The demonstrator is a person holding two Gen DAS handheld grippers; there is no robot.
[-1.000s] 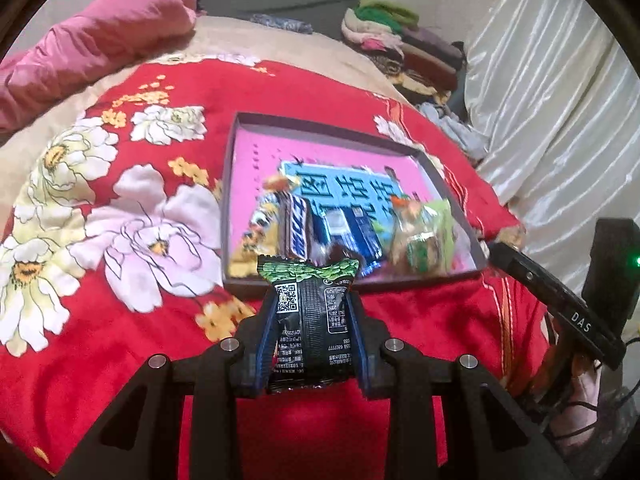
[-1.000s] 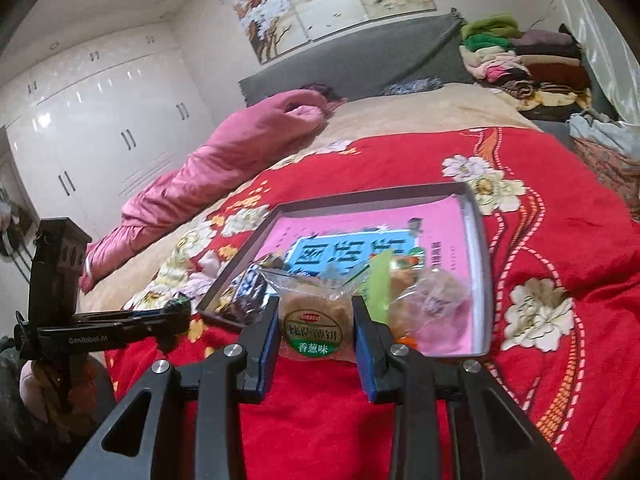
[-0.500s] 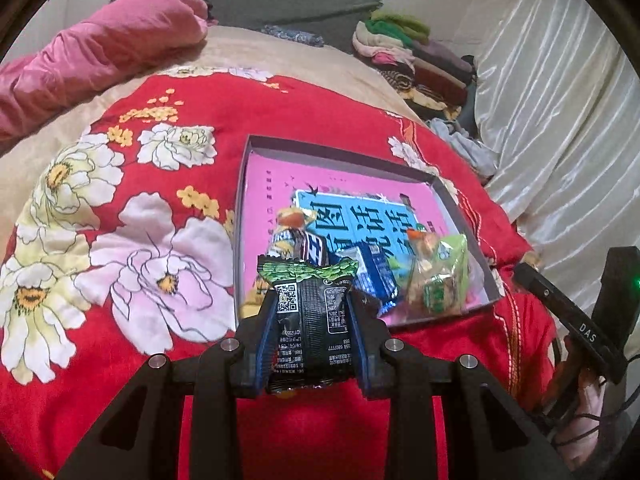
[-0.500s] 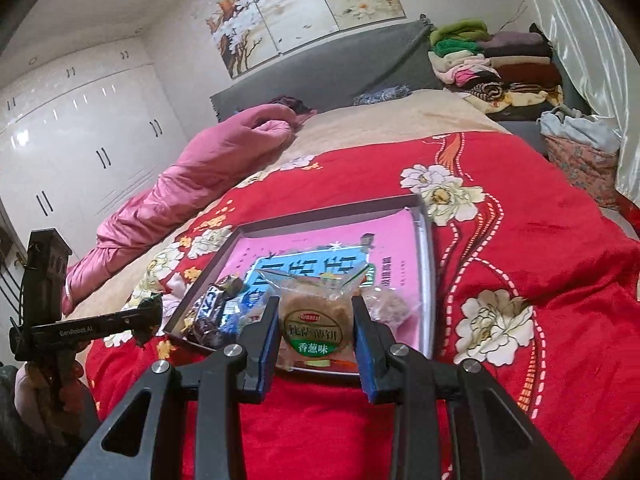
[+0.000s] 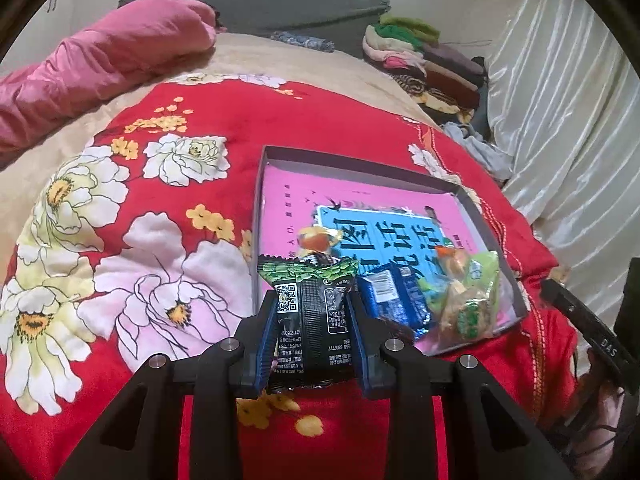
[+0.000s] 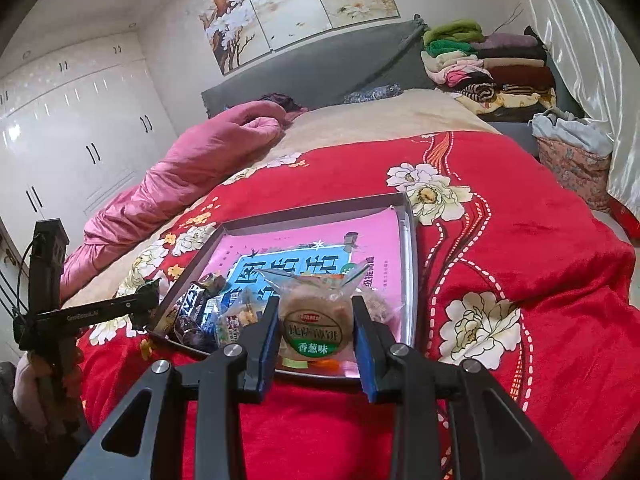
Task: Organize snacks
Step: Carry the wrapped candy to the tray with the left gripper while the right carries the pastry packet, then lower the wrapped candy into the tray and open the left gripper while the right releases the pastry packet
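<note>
Grey shallow cardboard tray [image 5: 460, 190] on red floral bedspread [image 5: 120, 280], several wrapped snacks [image 5: 400, 300] already inside. Left gripper [image 5: 312, 320] fingers clamp black-green snack packet [image 5: 310, 312]; right gripper [image 6: 316, 332] fingers clamp clear round-biscuit packet [image 6: 316, 320]. Both above tray's near edge, not yet placed.

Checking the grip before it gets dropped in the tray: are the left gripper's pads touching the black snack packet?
Touching. In the left wrist view, both blue pads of the left gripper press against the sides of the black snack packet, with no gap.
</note>
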